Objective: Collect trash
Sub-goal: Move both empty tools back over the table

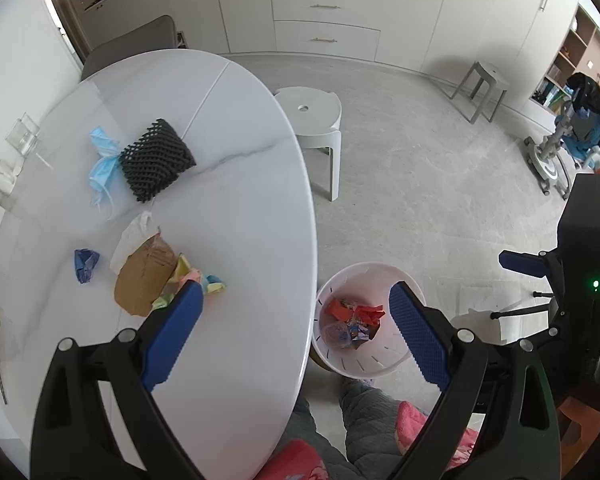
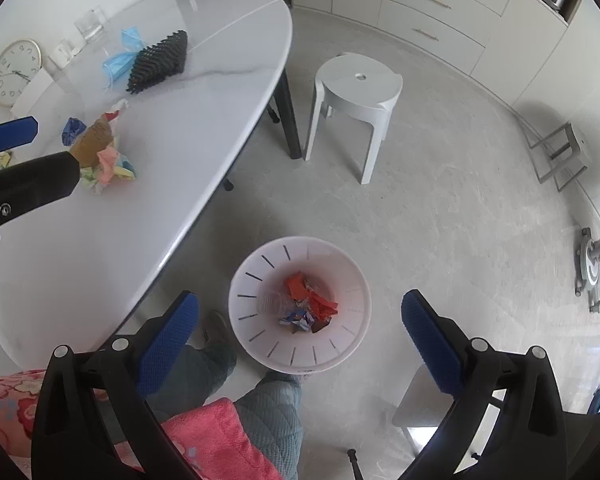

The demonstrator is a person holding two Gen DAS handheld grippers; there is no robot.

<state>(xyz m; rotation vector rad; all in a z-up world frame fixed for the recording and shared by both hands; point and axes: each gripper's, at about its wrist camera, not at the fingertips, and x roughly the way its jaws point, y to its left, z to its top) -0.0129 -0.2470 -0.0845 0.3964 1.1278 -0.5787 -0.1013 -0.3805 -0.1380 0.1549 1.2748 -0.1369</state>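
A white bin (image 1: 364, 360) stands on the floor by the table's edge, holding red and blue wrappers (image 2: 308, 304). On the white table (image 1: 228, 200) lie a black foam net (image 1: 154, 158), a blue face mask (image 1: 102, 160), a brown cardboard piece (image 1: 144, 278), white plastic (image 1: 134, 234), a blue wrapper (image 1: 85, 264) and coloured paper scraps (image 1: 202, 282). My left gripper (image 1: 294, 296) is open and empty over the table edge, near the scraps. My right gripper (image 2: 300, 308) is open and empty above the bin (image 2: 300, 360).
A white stool (image 2: 356, 92) stands beyond the bin, a grey stool (image 1: 482, 88) farther off. A glass (image 2: 89, 24) and a wall clock (image 2: 14, 72) lie at the table's far side. The person's legs (image 2: 260, 404) are below. Cabinets line the back wall.
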